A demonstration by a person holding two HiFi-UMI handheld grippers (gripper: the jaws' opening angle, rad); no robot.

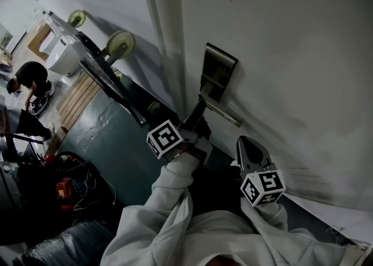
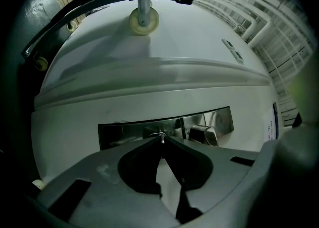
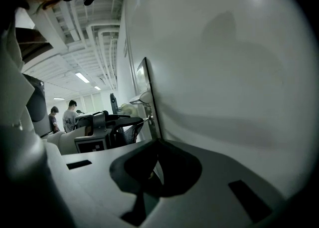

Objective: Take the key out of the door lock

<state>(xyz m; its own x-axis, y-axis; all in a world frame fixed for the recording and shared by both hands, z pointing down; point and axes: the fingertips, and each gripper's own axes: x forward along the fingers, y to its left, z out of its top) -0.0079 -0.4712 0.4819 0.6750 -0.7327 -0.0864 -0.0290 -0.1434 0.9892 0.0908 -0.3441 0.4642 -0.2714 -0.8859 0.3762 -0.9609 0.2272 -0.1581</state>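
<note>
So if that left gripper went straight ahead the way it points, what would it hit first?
The left gripper is shut on a small metal piece, likely the key. Straight on, it would press into the lock plate on the door.

The door handle (image 1: pixel 224 112) juts out just right of my left hand-held gripper (image 1: pixel 197 112), the cart frame (image 1: pixel 113 93) crowds its left, and the door (image 1: pixel 291 55) beyond the handle lies bare.

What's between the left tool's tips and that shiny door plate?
A small metal piece, apparently the key, pinched in the left tool, at the plate; left gripper view shows it.
</note>
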